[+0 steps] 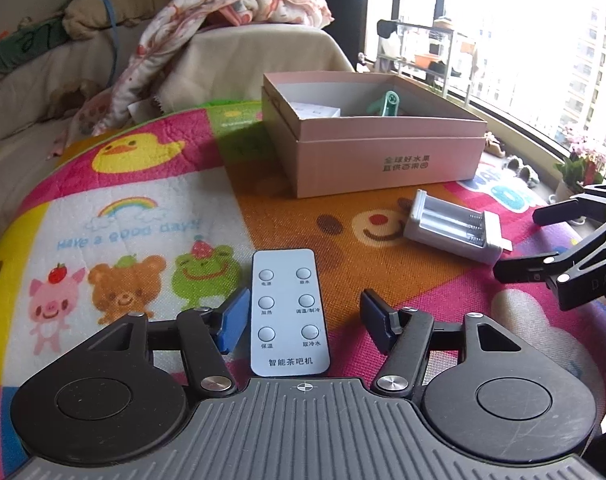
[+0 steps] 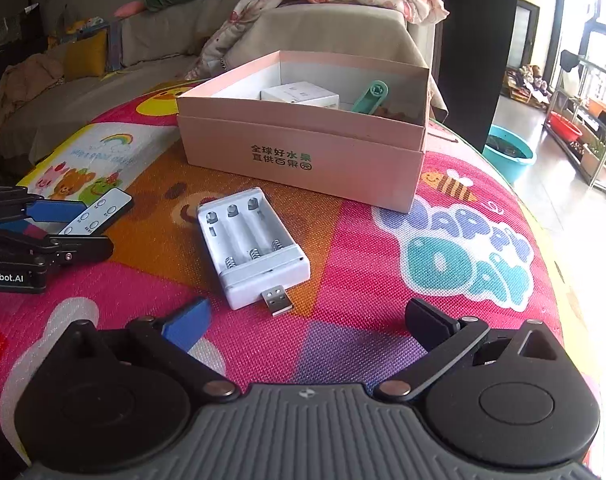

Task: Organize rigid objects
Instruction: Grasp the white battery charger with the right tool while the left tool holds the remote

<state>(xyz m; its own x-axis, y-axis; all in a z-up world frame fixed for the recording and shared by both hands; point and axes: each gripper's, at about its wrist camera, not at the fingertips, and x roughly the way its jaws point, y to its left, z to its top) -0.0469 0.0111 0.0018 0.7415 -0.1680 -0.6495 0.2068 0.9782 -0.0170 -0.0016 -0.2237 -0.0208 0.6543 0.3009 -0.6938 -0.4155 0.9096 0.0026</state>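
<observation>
A grey-white remote (image 1: 289, 312) with six round buttons lies flat on the colourful play mat (image 1: 151, 200). My left gripper (image 1: 305, 320) is open around it; the blue left pad is close to its edge and the right pad stands well clear. A white battery charger (image 2: 253, 246) with three empty slots and a USB plug lies just ahead of my right gripper (image 2: 309, 316), which is open wide and holds nothing. The right wrist view also catches the left gripper (image 2: 73, 228) and the remote (image 2: 99, 212) at the left edge. The charger (image 1: 455, 226) and right gripper (image 1: 537, 242) show at the right of the left wrist view.
An open pink cardboard box (image 2: 303, 160) stands beyond both items, holding a small white box (image 2: 301, 98) and a teal tool (image 2: 371, 98). Behind it is a covered sofa with a floral blanket (image 1: 239, 4). A teal basin (image 2: 507, 152) and shelves are on the floor to the right.
</observation>
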